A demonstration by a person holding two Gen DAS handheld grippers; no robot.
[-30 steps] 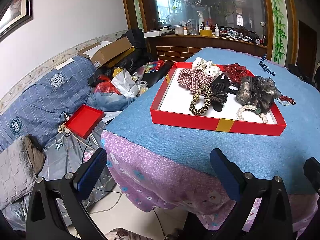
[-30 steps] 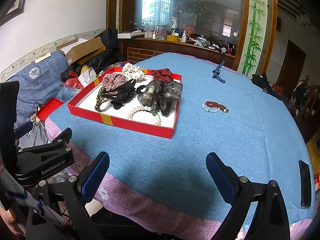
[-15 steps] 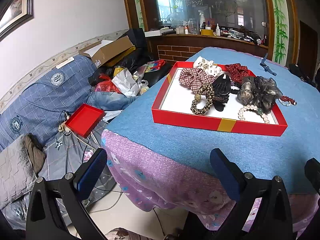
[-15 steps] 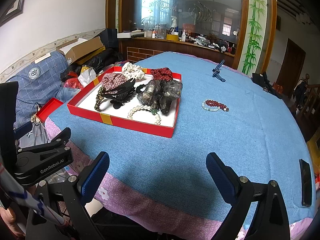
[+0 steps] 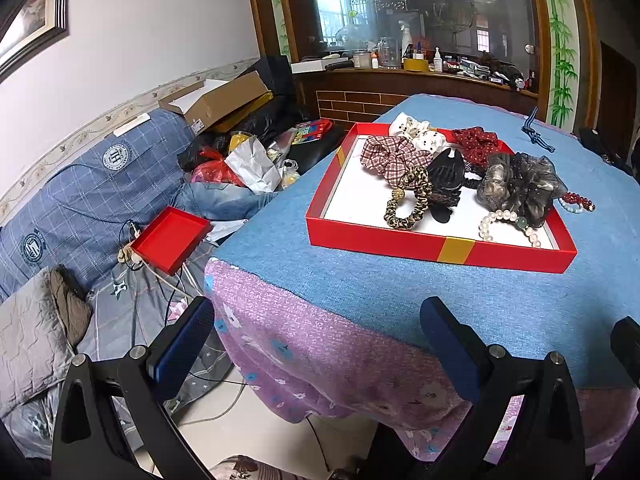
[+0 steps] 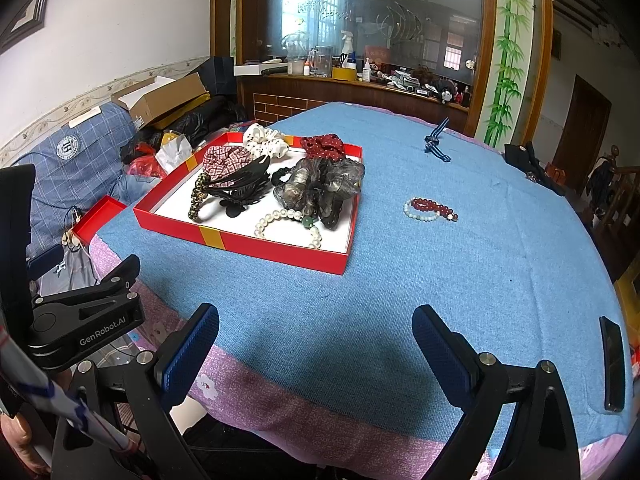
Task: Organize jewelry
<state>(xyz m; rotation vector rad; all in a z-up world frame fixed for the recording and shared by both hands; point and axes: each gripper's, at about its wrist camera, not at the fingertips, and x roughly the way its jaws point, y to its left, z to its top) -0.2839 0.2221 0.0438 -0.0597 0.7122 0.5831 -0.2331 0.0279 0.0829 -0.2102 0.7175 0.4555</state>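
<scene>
We hold the left gripper [image 5: 318, 344] off the near-left corner of the worktop [image 6: 460, 280], its fingers [image 5: 184, 344] spread wide with nothing between them. Our right gripper [image 6: 316, 352] hangs over the near edge of the worktop, its fingers [image 6: 440, 350] likewise spread apart and holding nothing.

The red tray [image 6: 280, 249] sits on the blue cloth toward the left edge of the worktop, with a yellow band on its near wall. Inside it we see a plaid scrunchie [image 5: 390, 156] near the far-left corner, a white dotted scrunchie [image 5: 416, 132] against the far wall, and a red dotted scrunchie [image 5: 476, 142] toward the far-right corner. A leopard-print scrunchie [image 5: 408, 204] lies near the tray's middle, touching a black claw clip [image 5: 446, 178] just beside it. A grey sheer scrunchie [image 6: 324, 184] rests along the tray's right wall, and a pearl bracelet [image 6: 286, 222] lies in the near-right corner, touching that scrunchie.

Outside the tray, to its right on the bare cloth, lies a red bead bracelet [image 6: 430, 209], well apart from both grippers. A striped blue ribbon [image 6: 436, 142] lies toward the far edge. A black phone [image 6: 612, 364] rests at the near-right edge of the worktop.
</scene>
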